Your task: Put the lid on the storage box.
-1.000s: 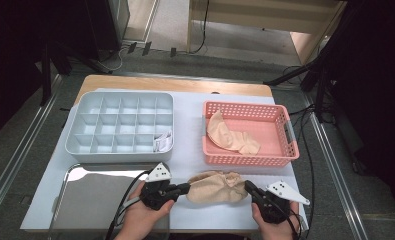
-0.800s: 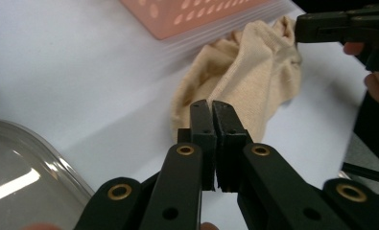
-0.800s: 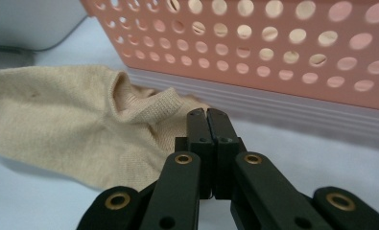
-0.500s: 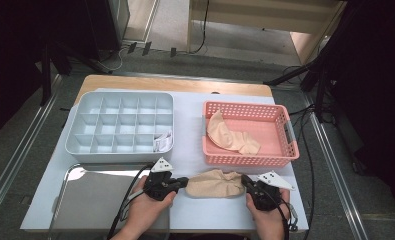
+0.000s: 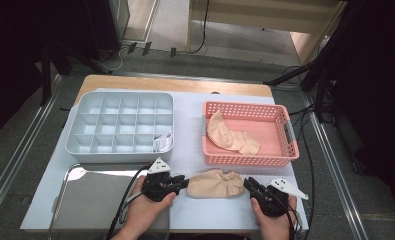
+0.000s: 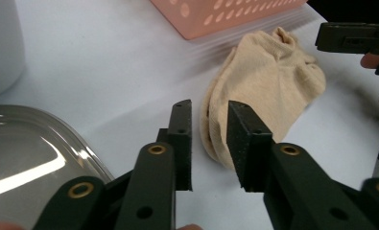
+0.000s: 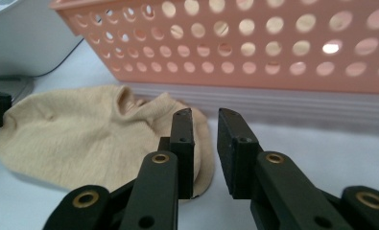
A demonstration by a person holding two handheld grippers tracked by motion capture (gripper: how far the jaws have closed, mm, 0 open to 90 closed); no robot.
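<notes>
Both grippers' jaws just opened, gaps empty: left gripper (image 5: 183,183), right gripper (image 5: 248,184). Beige sock (image 5: 216,183) lies btwn the two, on the table. Judgement: back both off level so no pad snags the folded edges.

1. In my high view the forearms (image 5: 135,222) are cut off by the bottom edge at 6 o'clock.
2. I can't identify the small white item (image 5: 163,142) in the divided tray's (image 5: 85,145) 4 o'clock corner.
3. The pink basket (image 7: 254,43) runs off my right gripper view toward 12 o'clock.

Grey floor (image 5: 15,150), wooden furniture (image 5: 265,20) at back, dark sides, dim rm
</notes>
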